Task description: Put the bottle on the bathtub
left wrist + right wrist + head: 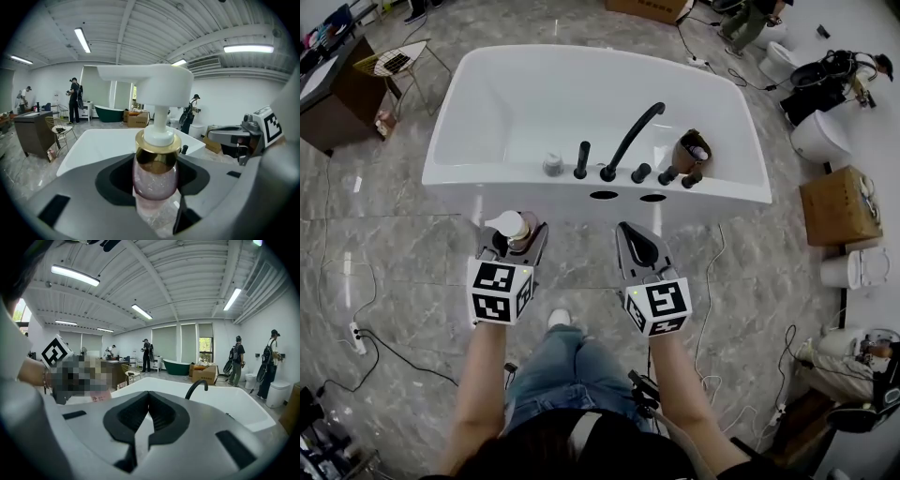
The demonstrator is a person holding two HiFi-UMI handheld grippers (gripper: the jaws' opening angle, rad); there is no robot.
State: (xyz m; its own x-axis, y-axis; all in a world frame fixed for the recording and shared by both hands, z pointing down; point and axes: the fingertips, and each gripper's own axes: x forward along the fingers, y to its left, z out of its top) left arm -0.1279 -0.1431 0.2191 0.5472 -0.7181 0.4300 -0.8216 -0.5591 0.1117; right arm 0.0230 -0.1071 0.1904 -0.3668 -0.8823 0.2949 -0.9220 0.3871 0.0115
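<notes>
Grip: left gripper (515, 240) clamped on rounded, glittery pink bottle (154, 174) with gold collar and white pump, upright. Glossy white bathtub (491, 105) lies ahead. Right gripper (146, 405) alongside, jaws together, empty.

Bottle (155, 154) base: concealed below the jaws of the left gripper (154, 180) and cut off by the lower frame edge in the left gripper view.
Bottle body, head view: hidden behind the left gripper; only the pump head and collar are exposed.
Brown holder (691, 150) on the bathtub (487, 192) rim: contents too small to identify.
Round item (551, 165) on the rim: type indeterminate.
Cardboard box (649, 7): truncated by the top edge.
Person (572, 441): torso cut off by the bottom edge.
</notes>
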